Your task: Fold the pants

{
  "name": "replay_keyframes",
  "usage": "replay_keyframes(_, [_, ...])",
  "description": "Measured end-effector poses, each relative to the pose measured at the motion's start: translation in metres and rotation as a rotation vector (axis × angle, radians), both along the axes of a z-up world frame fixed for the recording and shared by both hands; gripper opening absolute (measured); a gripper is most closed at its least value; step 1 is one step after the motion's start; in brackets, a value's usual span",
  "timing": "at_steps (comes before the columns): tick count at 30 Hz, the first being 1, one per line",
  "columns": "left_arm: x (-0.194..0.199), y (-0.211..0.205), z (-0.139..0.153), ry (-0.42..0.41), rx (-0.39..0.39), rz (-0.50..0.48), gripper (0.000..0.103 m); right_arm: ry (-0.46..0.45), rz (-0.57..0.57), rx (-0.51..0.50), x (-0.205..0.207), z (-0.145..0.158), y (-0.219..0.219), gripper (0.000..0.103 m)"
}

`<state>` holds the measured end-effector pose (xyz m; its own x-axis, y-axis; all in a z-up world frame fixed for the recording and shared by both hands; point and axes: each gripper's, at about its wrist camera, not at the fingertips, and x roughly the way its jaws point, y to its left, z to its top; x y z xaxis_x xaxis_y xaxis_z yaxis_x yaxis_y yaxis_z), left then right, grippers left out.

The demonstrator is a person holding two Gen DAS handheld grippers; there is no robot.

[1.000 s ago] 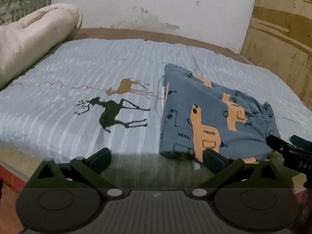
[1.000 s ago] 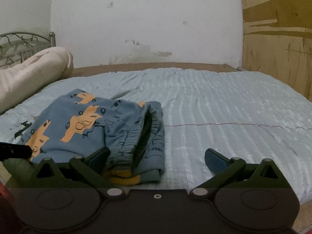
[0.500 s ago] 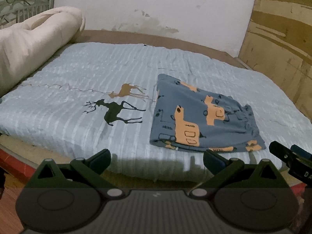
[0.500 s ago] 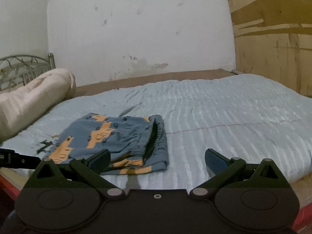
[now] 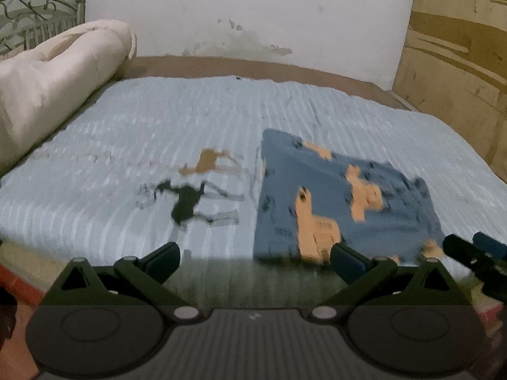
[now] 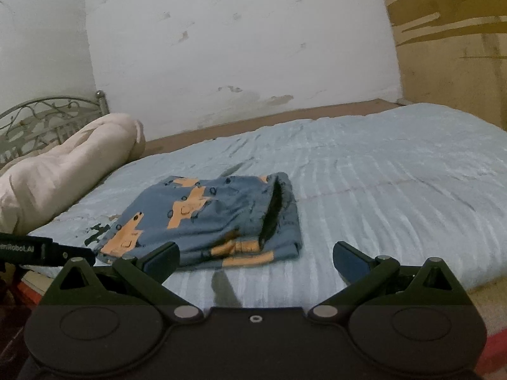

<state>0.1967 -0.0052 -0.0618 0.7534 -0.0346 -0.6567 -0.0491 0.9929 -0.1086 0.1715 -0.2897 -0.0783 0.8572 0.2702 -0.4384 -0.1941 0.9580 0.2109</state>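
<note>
A pair of blue pants [image 6: 218,218] printed with orange vehicles lies folded into a compact rectangle near the front edge of a bed, its gathered waistband turned toward the open right half of the mattress. The bed is spread with a pale blue ribbed quilt [image 6: 380,190] that carries two deer motifs, one tan [image 5: 209,161] and one black [image 5: 187,202], just to the left of the pants in the left wrist view, which is blurred. A cream rolled duvet [image 6: 63,171] rests along the left side of the bed against a wrought-metal headboard [image 6: 41,117]. Behind the bed stands a white plastered wall [image 6: 237,47], stained and flaking low down above a brown strip, and plywood panelling [image 6: 450,47] closes the right side of the room. A strip of red floor shows below the mattress edge.

The left gripper [image 5: 255,261] hovers at the front edge of the bed with its jaws spread wide and nothing between them, its right finger overlapping the near corner of the pants in the picture. The right gripper [image 6: 255,256] is likewise spread wide and empty, held just in front of the pants and apart from them; whether either finger touches the cloth cannot be told.
</note>
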Motion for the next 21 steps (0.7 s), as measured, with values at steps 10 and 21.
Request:
replay_keyframes(10, [0.08, 0.014, -0.01, 0.037, -0.081, -0.018, 0.102, 0.163, 0.094, 0.076, 0.122, -0.008, -0.025, 0.101])
replay_keyframes(21, [0.085, 0.011, -0.019, 0.098, -0.204, -0.089, 0.053, 0.189, 0.101, 0.18, 0.13, -0.024, -0.033, 0.069])
